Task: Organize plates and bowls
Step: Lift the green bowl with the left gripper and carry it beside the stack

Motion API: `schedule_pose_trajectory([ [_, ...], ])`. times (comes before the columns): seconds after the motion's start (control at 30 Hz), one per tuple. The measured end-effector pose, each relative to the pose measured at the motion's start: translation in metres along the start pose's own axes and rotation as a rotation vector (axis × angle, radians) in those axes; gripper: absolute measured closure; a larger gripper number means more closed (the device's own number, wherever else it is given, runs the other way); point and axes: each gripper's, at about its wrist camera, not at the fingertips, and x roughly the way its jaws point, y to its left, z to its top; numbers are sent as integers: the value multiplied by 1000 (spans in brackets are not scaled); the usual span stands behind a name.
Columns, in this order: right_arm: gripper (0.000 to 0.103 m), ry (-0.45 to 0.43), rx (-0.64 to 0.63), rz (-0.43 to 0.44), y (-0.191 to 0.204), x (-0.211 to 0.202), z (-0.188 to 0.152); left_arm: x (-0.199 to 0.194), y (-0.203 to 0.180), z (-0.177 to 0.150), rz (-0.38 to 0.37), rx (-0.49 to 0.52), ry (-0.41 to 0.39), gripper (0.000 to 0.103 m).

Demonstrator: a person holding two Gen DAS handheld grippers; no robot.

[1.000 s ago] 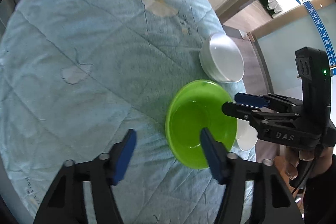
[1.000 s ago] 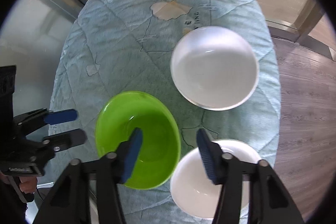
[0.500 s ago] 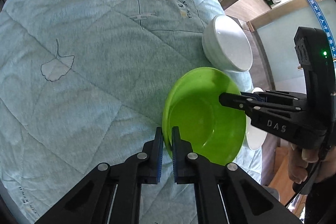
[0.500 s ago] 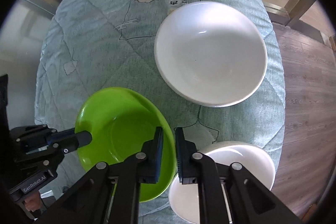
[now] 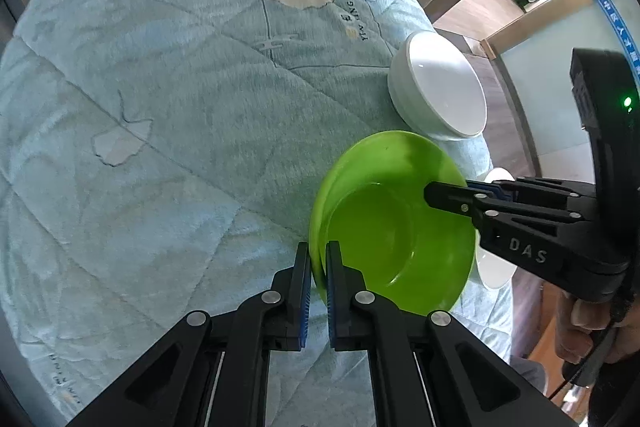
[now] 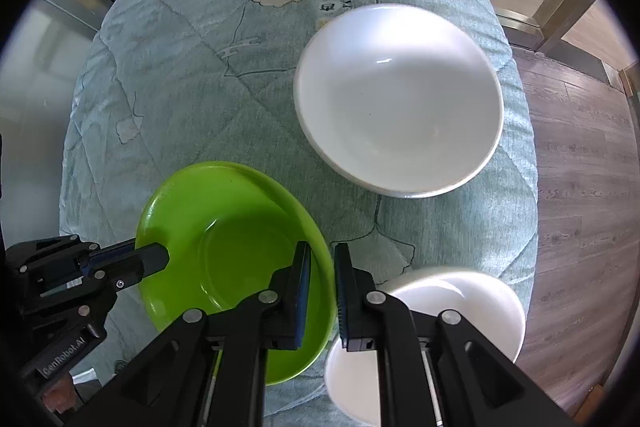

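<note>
Gripping step done: green bowl (image 6: 236,251) rim is clamped by left tool (image 5: 318,277) and right tool (image 6: 320,291), jaws just closed; level lift needed toward white bowl (image 6: 398,99) at 1 o'clock.

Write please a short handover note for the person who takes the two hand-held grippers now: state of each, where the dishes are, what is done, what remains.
Left hand-held gripper: shut on the rim of the green plate, on its left side.
Right hand-held gripper: shut on the opposite rim of the same plate.
Green plate: near the table's front edge, on the blue quilted cloth.
Large white bowl: on the cloth behind the plate, untouched.
Smaller white bowl: at the front edge, right of the plate; it seems to hold another white dish.
Done: both grips taken on the plate.
Left: move the plate and stack the dishes.
</note>
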Motion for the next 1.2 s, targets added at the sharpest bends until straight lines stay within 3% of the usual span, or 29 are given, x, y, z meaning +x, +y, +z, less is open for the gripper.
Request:
schedule_pose_trajectory([
  [0.13,93,-66,-18,5,9,-32,-6,-35,-6,-5,14,26,-53,100],
  [0.2,93,-103,-22,6,14,-54,-11,-66,-11,-10,-5,35,-95,100],
  [0.3,94,-169,-35,26,24,-92,-23,-110,-25,-22,32,74,-153,100],
  [0.43,95,-274,-53,33,43,-153,-52,-163,-44,-43,46,90,-205,100],
  [0.73,96,-381,-62,55,59,-242,-131,-258,-97,-121,68,147,-277,100],
  [0.97,96,-416,-39,84,57,-272,-189,-295,-133,-194,92,164,-309,100],
  [1.2,97,-406,-26,113,55,-274,-234,-293,-146,-247,101,160,-291,100],
])
